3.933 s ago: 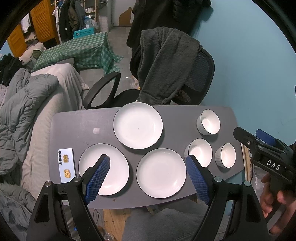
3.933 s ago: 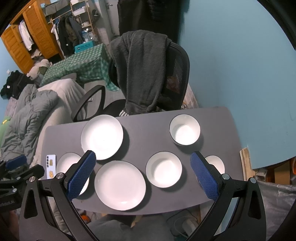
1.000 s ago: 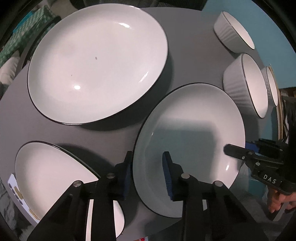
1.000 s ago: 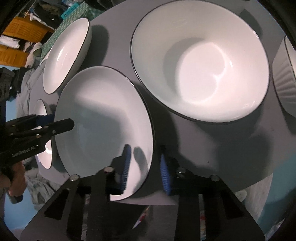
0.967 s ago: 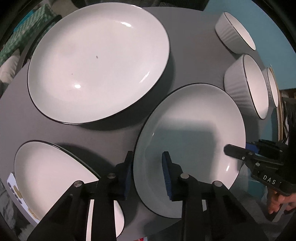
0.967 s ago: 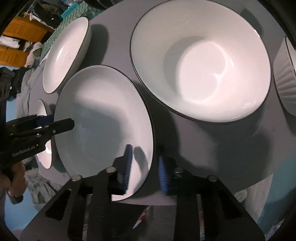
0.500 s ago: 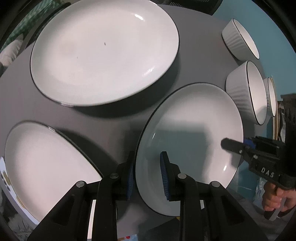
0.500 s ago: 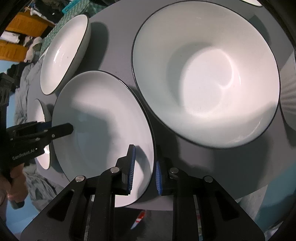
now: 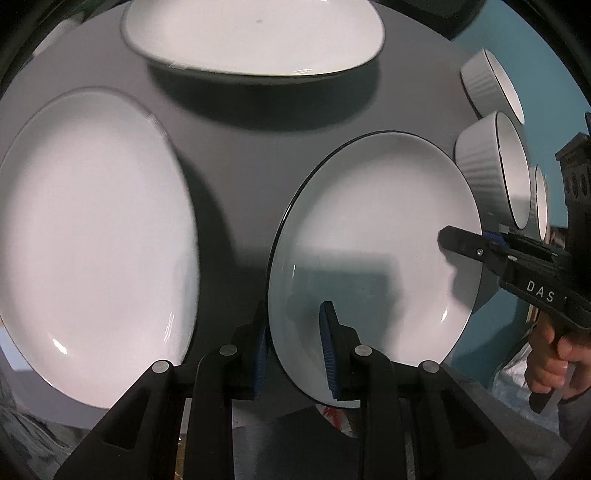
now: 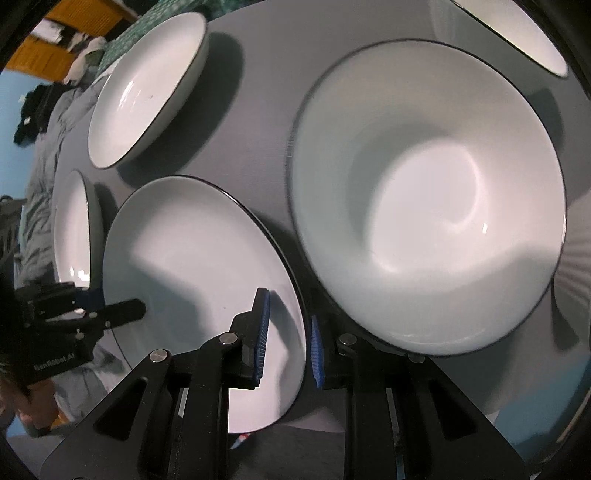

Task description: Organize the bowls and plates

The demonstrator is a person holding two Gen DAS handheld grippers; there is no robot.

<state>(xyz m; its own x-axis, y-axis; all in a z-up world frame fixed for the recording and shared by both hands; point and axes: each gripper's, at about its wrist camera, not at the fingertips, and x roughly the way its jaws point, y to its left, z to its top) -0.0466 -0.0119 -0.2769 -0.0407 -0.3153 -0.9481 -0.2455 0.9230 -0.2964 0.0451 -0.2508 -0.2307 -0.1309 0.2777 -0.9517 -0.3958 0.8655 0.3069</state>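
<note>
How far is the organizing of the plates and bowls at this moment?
Nothing is stacked yet. In hand: the left tool and right tool each clamp an opposite rim of the same plate. Left: the other two plates lie separate on the table, and the bowls stand apart.

Glossy white glazed ceramic plate with thin black rim [image 9: 373, 236], catching highlights. Ribbed, glazed white ceramic bowl [image 9: 491, 177]. Matt, smooth grey counter [image 9: 243, 155]. Matt black plastic left gripper [image 9: 293, 347] with ridged blue rubber pads [image 9: 327, 350].
</note>
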